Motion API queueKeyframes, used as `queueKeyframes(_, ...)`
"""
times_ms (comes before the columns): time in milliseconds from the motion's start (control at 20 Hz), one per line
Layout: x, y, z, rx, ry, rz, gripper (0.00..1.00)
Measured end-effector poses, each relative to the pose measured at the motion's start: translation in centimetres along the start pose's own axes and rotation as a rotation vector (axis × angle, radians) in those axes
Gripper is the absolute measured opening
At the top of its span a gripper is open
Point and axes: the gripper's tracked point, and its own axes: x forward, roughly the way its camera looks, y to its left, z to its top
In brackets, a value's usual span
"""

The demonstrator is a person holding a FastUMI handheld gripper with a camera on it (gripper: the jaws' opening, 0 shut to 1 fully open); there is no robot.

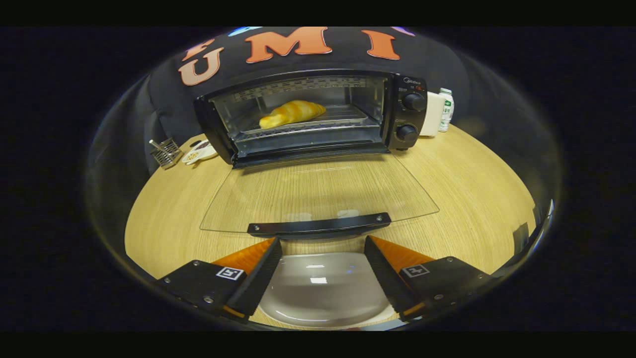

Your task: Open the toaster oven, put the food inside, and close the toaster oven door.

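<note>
**Croissant on the rack, door down flat**

At twelve o'clock from the gripper (323, 258), whose fingers stood wide apart and held nothing, sat the toaster oven (313, 117) with the croissant (292, 113) on its rack. Its glass door (318, 191) lay open on the wooden surface (472, 184), handle (319, 226) just ahead of the fingertips. A white plate (323, 293) between the fingers was partly cut off. At ten o'clock stood a small wire rack (166, 151); the item beside it was hard to make out.

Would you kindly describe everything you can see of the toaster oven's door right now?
The door is a clear glass panel, folded fully down and lying about flat over the wooden table, hinged along the toaster oven's lower front edge. A dark bar handle, fixed by a screw at each end, runs along its near edge. The gripper is open, its fingers just short of the handle and not touching it.
</note>
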Motion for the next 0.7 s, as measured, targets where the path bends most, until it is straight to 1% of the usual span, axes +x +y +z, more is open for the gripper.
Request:
queueKeyframes(50, 0.1, 0.1, -0.4, 0.01, 0.018, 0.01, 0.99)
queueKeyframes(150, 0.0, 0.0, -0.2, 0.022, 0.003, 0.02, 1.0)
queueKeyframes(300, -0.8, 0.1, 0.8, 0.026, -0.036, 0.007, 1.0)
queueKeyframes(450, -1.9, 0.3, 2.3, 0.017, -0.088, 0.0, 1.0)
queueKeyframes(700, -3.3, 0.3, 5.6, 0.033, -0.157, 0.016, 1.0)
